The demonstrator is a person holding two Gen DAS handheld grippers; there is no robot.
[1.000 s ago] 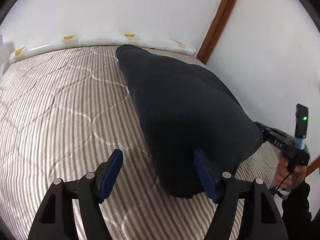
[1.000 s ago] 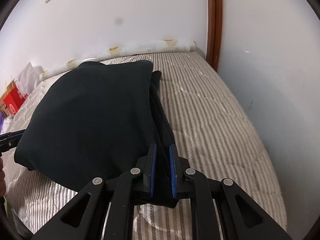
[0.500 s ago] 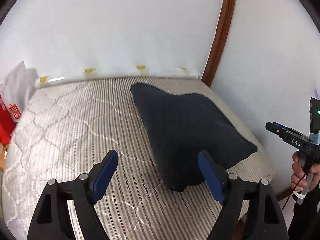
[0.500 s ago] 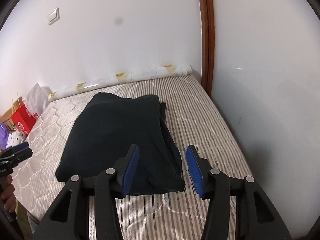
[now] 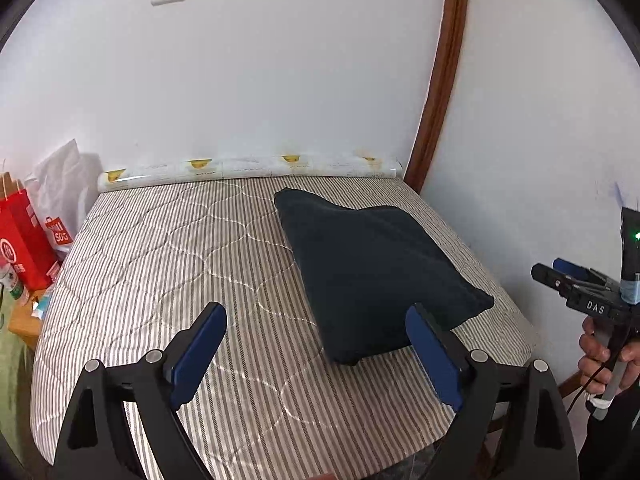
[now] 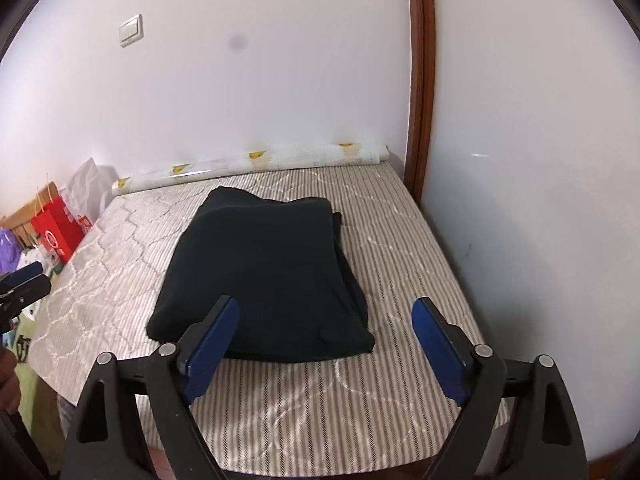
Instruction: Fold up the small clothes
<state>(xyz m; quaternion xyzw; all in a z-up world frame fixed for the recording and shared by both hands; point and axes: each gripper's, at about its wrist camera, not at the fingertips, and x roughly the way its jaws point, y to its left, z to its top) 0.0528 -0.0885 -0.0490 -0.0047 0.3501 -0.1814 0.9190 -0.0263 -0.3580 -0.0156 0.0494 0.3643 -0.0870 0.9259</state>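
A dark folded garment [image 5: 372,268] lies flat on the striped quilted mattress [image 5: 168,264], toward its right side; the right wrist view shows the garment [image 6: 264,272] in the middle of the mattress [image 6: 400,248]. My left gripper [image 5: 316,322] hangs above the near edge, jaws opening wide, nothing between them. My right gripper [image 6: 324,314] also hovers above the near edge of the cloth, jaws opening, holding nothing. In the left wrist view the right gripper [image 5: 560,274] shows at the far right in a hand [image 5: 600,348].
A rolled white sheet with yellow marks [image 5: 248,170] lies along the wall at the far end. Red and white shopping bags [image 5: 24,240] stand left of the mattress. A wooden door frame [image 5: 440,76] and white walls close in the right side.
Both grippers have risen and pulled back from the garment. The right gripper let go of the cloth's edge and spread wide; the left one widened too. The garment stays on the mattress.
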